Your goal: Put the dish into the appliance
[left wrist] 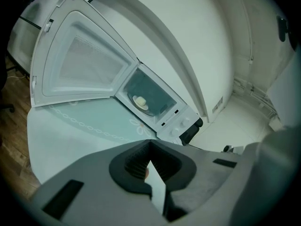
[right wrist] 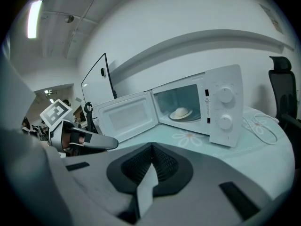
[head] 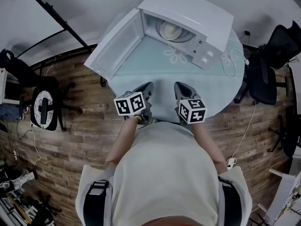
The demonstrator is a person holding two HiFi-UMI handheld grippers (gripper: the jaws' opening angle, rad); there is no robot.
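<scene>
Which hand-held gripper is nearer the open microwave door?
Left. The left hand-held gripper is close beside the microwave door; the right hand-held gripper is farther to the right.

Pale dish (right wrist: 181, 113) sits upright inside white microwave (head: 188, 20) on turntable – door (head: 114, 46) wide open

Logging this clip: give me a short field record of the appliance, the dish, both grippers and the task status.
appliance: white microwave on the round table, door wide open
dish: dish sits inside the microwave
left gripper: left gripper shut, empty, back from the microwave
right gripper: right gripper shut, empty, back from the microwave
task status: dish is in; door not yet closed
</scene>
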